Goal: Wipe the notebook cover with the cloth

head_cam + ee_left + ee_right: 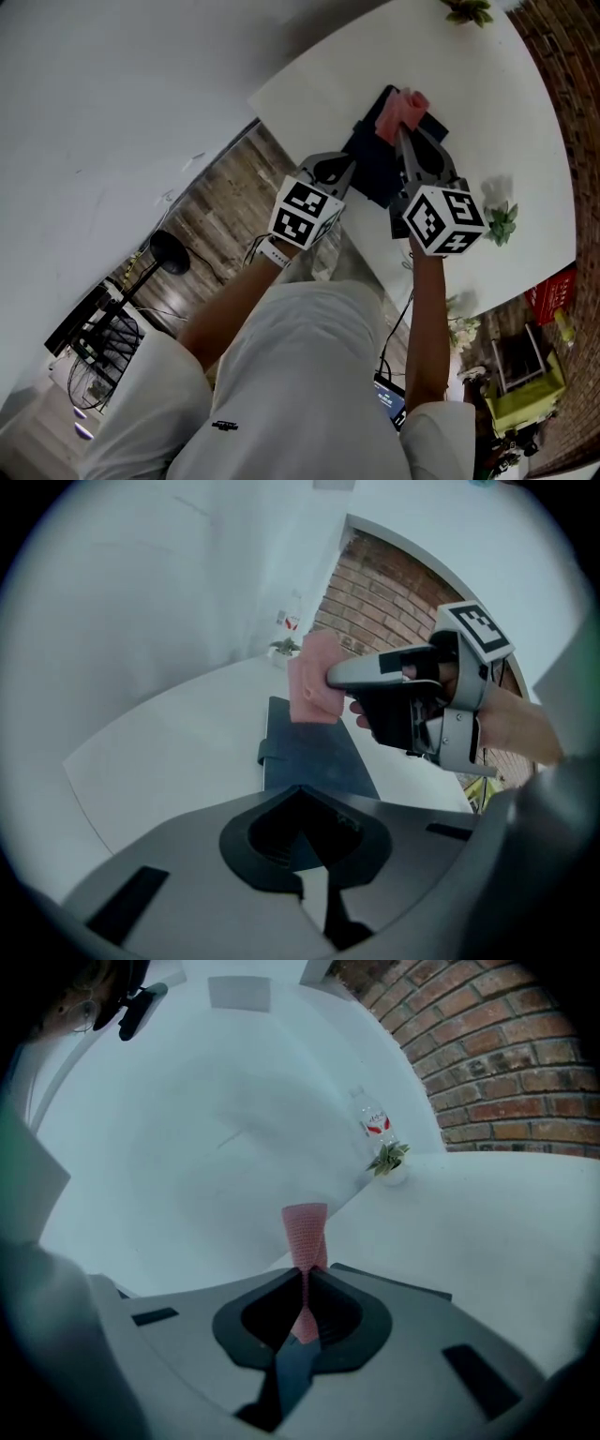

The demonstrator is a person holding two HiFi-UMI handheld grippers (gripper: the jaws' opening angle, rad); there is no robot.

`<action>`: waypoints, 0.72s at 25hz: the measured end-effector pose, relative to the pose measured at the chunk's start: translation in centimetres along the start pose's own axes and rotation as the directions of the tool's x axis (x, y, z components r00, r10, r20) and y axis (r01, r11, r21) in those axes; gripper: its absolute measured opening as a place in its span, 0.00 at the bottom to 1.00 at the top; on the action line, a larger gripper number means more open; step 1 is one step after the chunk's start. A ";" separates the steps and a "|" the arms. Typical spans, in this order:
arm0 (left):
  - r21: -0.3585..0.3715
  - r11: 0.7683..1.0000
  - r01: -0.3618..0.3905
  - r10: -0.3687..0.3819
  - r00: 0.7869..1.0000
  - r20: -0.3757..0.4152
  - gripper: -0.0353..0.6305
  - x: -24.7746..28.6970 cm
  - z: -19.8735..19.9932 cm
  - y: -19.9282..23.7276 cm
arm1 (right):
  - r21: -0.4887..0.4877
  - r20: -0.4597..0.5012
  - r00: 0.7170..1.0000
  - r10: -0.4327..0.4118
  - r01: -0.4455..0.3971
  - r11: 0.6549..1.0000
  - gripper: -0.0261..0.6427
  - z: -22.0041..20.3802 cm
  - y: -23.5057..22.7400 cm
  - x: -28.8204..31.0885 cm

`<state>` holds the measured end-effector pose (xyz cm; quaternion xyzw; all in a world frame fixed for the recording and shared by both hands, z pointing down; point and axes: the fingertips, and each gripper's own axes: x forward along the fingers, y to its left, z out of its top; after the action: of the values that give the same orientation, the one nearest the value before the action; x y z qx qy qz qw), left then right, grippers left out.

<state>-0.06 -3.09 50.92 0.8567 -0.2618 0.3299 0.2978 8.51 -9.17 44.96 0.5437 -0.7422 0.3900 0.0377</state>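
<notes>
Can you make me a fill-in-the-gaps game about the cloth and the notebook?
1. The right tool is shut on a cloth that is ____ in colour.
2. The dark notebook lies on a ____ table.
3. The wall next to the table is made of ____.

Missing words: pink; white; brick.
</notes>
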 end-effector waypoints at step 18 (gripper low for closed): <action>0.101 0.993 -0.058 0.068 0.992 -0.106 0.07 0.9 -0.7 0.1 | 0.133 -0.176 0.981 -0.085 0.109 0.985 0.07 -3.8 -2.4 4.4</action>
<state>0.16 -2.86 52.02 0.8421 -0.2557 0.3981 0.2590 7.32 -10.47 50.99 0.5454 -0.6791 0.4845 0.0810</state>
